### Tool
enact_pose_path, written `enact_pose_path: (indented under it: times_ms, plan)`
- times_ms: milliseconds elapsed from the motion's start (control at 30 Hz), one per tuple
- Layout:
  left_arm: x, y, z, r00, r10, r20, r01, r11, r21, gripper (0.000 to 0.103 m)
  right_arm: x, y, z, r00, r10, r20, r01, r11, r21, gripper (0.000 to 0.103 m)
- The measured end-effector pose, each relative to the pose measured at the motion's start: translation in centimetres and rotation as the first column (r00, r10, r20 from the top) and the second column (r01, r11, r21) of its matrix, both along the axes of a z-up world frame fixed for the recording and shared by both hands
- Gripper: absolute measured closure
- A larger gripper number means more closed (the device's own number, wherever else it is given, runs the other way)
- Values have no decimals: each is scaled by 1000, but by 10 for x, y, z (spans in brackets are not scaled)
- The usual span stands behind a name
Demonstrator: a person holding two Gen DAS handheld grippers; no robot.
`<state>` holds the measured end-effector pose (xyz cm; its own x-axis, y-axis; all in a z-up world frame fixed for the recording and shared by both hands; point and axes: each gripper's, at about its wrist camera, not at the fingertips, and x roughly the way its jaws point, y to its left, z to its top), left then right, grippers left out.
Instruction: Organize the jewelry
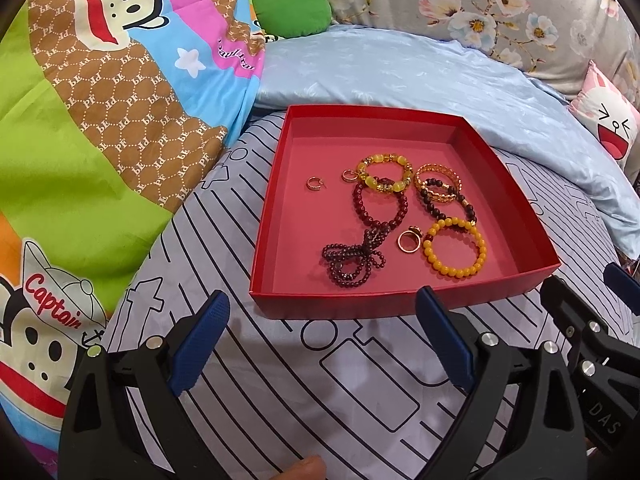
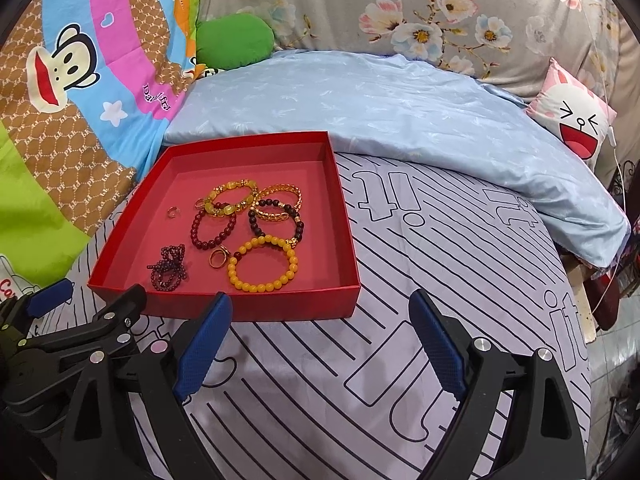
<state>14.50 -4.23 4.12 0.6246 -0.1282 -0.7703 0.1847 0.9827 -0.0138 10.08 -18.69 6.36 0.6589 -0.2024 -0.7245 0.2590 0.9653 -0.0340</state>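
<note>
A red shallow box [image 1: 280, 176] [image 2: 348, 240] lies on the striped bedsheet and holds the jewelry. Inside are an orange bead bracelet [image 1: 456, 253] [image 2: 262, 264], a dark red bead bracelet [image 1: 380, 208] [image 2: 214, 226], a yellow stone bracelet [image 1: 384, 173] [image 2: 230, 198], a gold chain bangle [image 1: 436, 182] [image 2: 278, 200], a black bead bracelet [image 2: 280, 220], a thin dark bead strand [image 1: 352, 258] [image 2: 168, 268], a gold ring [image 1: 408, 240] [image 2: 219, 258] and small earrings [image 1: 313, 183]. My left gripper [image 1: 322, 338] is open and empty just before the box's near wall. My right gripper [image 2: 320, 338] is open and empty, near the box's front right corner.
A cartoon monkey quilt [image 1: 100, 120] is heaped at the left. A folded light blue blanket [image 2: 380, 108] lies behind the box. A green cushion [image 2: 236, 42], a floral pillow [image 2: 440, 8] and a pink bunny pillow [image 2: 572, 120] are at the back. The bed edge drops off at the right.
</note>
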Motion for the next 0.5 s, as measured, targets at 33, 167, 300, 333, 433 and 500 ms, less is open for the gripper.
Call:
enact_pose_path:
  times_ms: [33,167,300,333,433,500]
  plan:
    - [0,0,0,1000,0,0,0,1000,-1,14,-1,0,0,1000,0,0,0,1000,0,17]
    - [0,0,0,1000,1,2,-1,1000,2,14,0,0,0,1000,0,0,0,1000,1,17]
    - [0,1,-1,1000,1,2,-1,1000,2,14,-2,0,0,1000,1,0,-1,1000,-2,17]
    - [0,1,-1,1000,2,2,-2,1000,0,14,-3,-1,0,1000,2,0,-2,1000,-3,17]
    - [0,2,-1,1000,2,1,-2,1000,-1,14,-3,0,0,1000,3,0,-3,1000,-5,17]
    - [0,2,-1,1000,2,1,-2,1000,0,14,-2,0,0,1000,2,-1,-2,1000,-5,17]
